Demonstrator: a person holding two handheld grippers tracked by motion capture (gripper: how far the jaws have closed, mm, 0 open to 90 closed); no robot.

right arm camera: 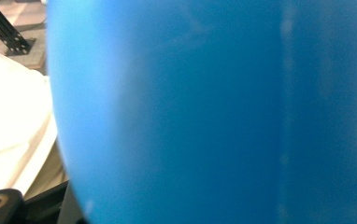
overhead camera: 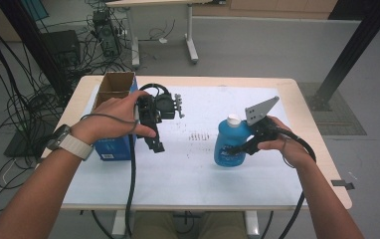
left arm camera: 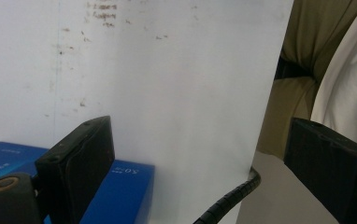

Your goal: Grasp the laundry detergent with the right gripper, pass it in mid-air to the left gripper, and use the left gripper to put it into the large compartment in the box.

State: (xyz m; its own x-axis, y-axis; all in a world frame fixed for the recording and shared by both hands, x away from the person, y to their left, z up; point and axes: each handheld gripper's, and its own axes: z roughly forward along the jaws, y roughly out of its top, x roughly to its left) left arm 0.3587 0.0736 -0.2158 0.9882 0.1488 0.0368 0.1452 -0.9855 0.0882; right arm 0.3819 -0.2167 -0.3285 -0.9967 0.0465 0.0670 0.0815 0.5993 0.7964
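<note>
A blue plastic bottle [overhead camera: 226, 142] with a white cap [overhead camera: 234, 119] is over the right half of the white sheet [overhead camera: 198, 169]. My right gripper [overhead camera: 236, 149] comes in from the right and is shut on the bottle's body. In the right gripper view the bottle's blue wall [right arm camera: 214, 112] is pressed close against the camera. Whether the bottle's base touches the sheet I cannot tell. My left gripper [overhead camera: 156, 144] hangs over the sheet's left part, jaws pointing down toward the person. It stands open [left arm camera: 200, 130] with nothing between its fingers.
An open cardboard box [overhead camera: 112, 92] with blue sides [left arm camera: 120, 186] stands at the table's left edge, just left of my left gripper. Cables trail from both grippers over the table's near edge [overhead camera: 203, 206]. The person's lap lies beyond the sheet's edge in the left gripper view.
</note>
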